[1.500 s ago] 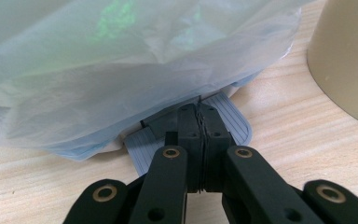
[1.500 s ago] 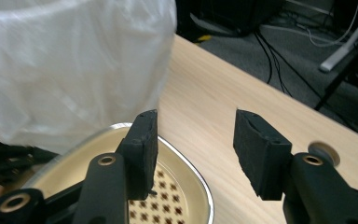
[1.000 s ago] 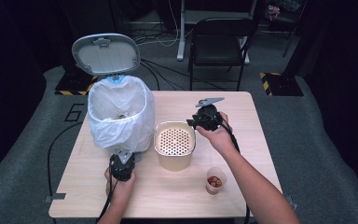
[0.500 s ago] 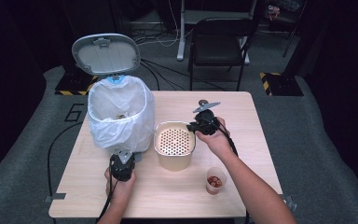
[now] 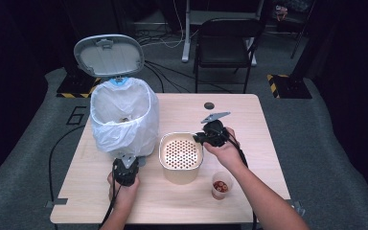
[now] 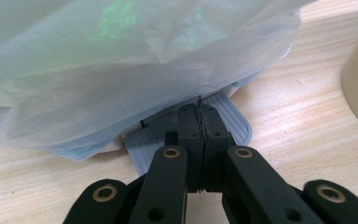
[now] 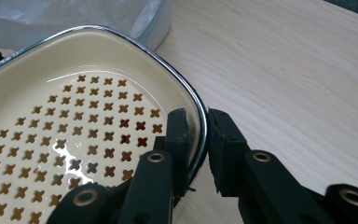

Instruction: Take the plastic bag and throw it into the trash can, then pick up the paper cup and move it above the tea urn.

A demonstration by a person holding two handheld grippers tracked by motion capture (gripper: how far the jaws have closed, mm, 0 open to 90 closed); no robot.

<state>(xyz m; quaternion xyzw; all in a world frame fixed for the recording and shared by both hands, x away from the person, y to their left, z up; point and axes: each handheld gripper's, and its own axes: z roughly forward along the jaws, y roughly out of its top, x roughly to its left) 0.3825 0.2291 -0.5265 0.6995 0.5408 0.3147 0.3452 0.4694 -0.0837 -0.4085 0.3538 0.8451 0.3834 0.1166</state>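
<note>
A white-bagged pedal bin (image 5: 123, 120) stands at the table's left with its grey lid (image 5: 109, 55) raised. My left gripper (image 5: 126, 162) is shut, its tips (image 6: 200, 116) resting on the bin's grey ribbed pedal (image 6: 235, 128) under the hanging bag (image 6: 121, 60). Next to the bin sits a cream container with a perforated strainer insert (image 5: 181, 152). My right gripper (image 5: 200, 138) is at its right rim. One jaw is inside and one outside the metal-edged rim (image 7: 200, 109), closed on it (image 7: 198, 123). The insert (image 7: 74, 126) looks wet.
A small clear cup (image 5: 221, 184) with reddish-brown contents stands near the front edge, by the right forearm. A dark round disc (image 5: 209, 105) lies at the table's far side. A black chair (image 5: 227, 43) and cables are behind the table (image 5: 254, 124).
My right gripper has come down and leftward from above the table onto the container's right rim. The left gripper has stayed on the pedal.
</note>
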